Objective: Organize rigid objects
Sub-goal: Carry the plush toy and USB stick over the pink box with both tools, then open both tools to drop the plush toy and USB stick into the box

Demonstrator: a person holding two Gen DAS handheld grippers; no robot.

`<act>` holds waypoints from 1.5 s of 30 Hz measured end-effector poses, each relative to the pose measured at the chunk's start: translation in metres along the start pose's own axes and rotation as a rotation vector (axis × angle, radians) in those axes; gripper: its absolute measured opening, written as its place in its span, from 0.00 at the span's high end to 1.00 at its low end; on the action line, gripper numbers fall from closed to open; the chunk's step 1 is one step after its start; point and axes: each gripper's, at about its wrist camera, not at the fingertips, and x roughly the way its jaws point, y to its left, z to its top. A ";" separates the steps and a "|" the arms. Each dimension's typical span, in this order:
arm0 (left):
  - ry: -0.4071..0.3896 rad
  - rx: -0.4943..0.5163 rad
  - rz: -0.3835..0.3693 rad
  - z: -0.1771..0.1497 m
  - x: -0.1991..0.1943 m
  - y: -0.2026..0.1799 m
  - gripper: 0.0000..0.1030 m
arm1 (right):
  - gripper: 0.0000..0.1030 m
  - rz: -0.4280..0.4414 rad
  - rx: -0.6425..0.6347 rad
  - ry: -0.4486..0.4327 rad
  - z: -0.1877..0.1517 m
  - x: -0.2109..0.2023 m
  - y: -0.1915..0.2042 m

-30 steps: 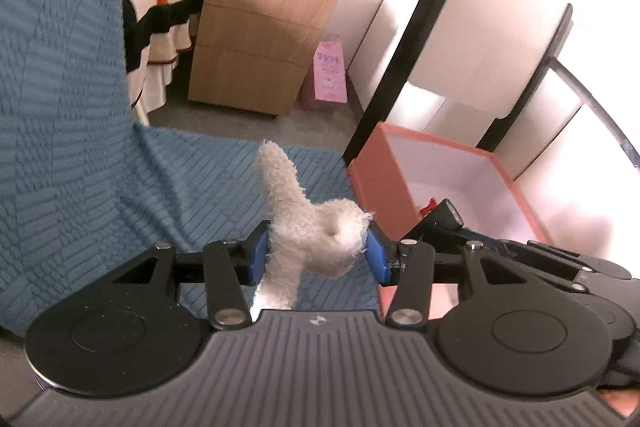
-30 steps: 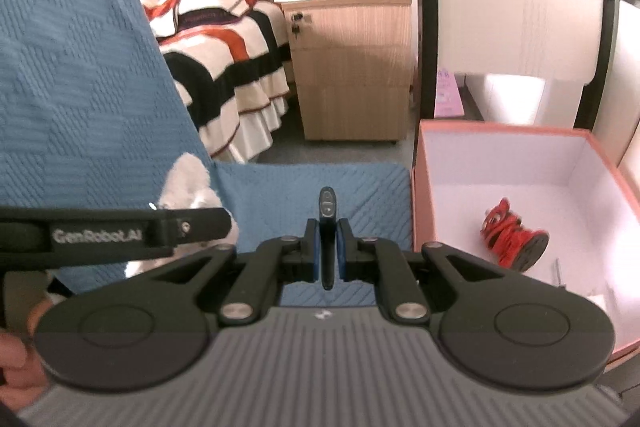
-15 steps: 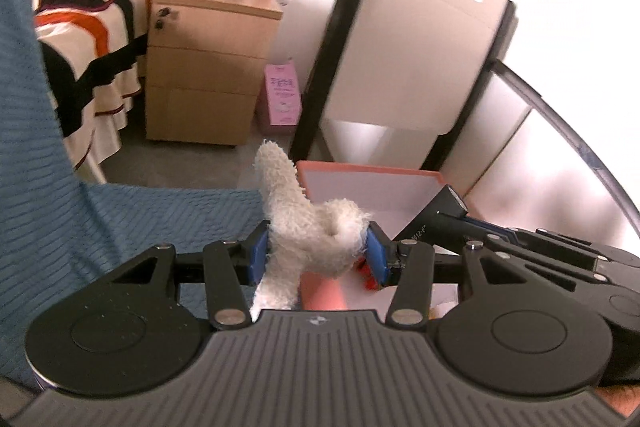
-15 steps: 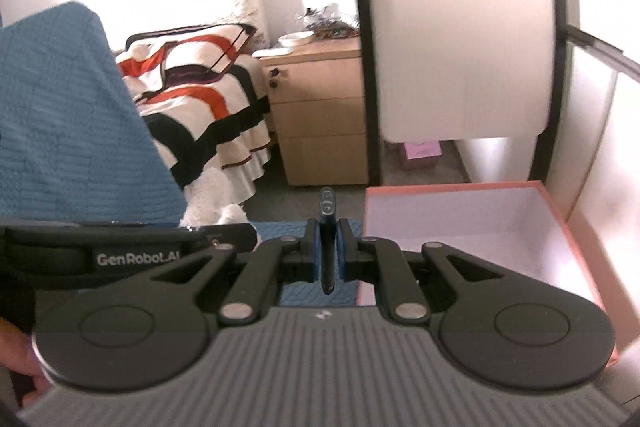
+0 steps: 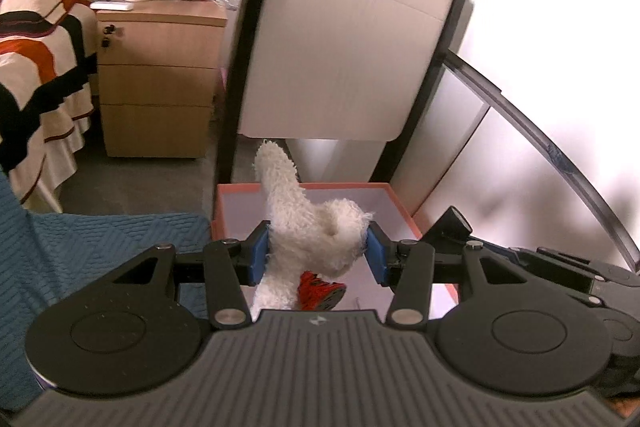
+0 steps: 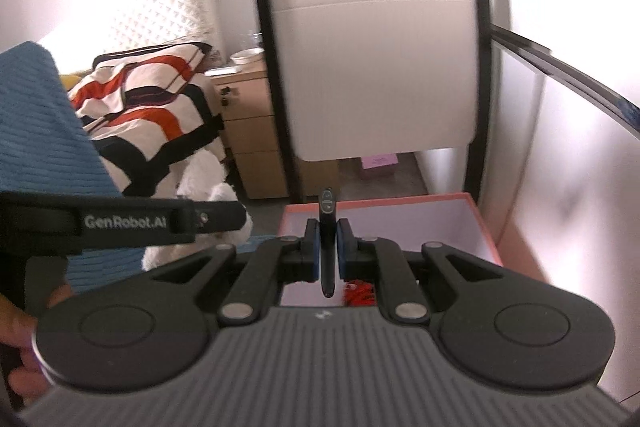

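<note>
While the left tool (image 5: pixel 316 255) is clamped on a fluffy white plush toy (image 5: pixel 308 227) and the right tool (image 6: pixel 328 247) on a slim black remote-like stick (image 6: pixel 327 239), both are held over the salmon-rimmed white box (image 6: pixel 476 227); release is judged next.

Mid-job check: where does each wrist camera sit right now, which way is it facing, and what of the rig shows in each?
Left wrist: behind the left gripper, looking forward and down at the fluffy white plush toy it clamps over the orange-walled box.
Right wrist: behind the right gripper, shut on a slim black stick-shaped device, facing the white chair back; a hand shows at left.
Shared: box, plush, red toy.
</note>
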 end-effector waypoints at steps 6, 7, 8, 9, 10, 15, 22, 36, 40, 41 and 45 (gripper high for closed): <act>0.047 0.020 0.010 0.004 0.043 -0.015 0.47 | 0.89 -0.026 0.022 0.028 -0.004 0.020 -0.037; 0.056 0.018 0.014 0.002 0.051 -0.015 0.47 | 0.89 -0.032 0.020 0.032 -0.006 0.024 -0.041; 0.065 0.013 0.015 0.000 0.059 -0.015 0.47 | 0.89 -0.038 0.018 0.041 -0.009 0.029 -0.046; 0.080 0.007 0.013 -0.004 0.068 -0.014 0.47 | 0.89 -0.041 0.021 0.051 -0.011 0.034 -0.051; 0.102 -0.005 0.015 -0.008 0.078 -0.014 0.47 | 0.89 -0.041 0.027 0.064 -0.014 0.040 -0.055; 0.195 -0.028 0.011 -0.032 0.124 -0.009 0.47 | 0.89 -0.044 0.060 0.152 -0.041 0.071 -0.074; 0.322 -0.056 0.017 -0.061 0.173 0.003 0.47 | 0.89 -0.044 0.084 0.285 -0.084 0.107 -0.090; 0.359 -0.062 0.047 -0.070 0.189 0.010 0.41 | 0.87 -0.027 0.133 0.360 -0.104 0.124 -0.103; 0.315 -0.056 0.047 -0.063 0.166 0.007 0.40 | 0.87 -0.026 0.128 0.329 -0.093 0.114 -0.097; 0.302 -0.053 0.048 -0.060 0.159 0.006 0.40 | 0.87 -0.024 0.129 0.318 -0.089 0.110 -0.095; 0.251 -0.050 0.038 -0.046 0.131 0.004 0.40 | 0.87 -0.018 0.133 0.274 -0.072 0.088 -0.088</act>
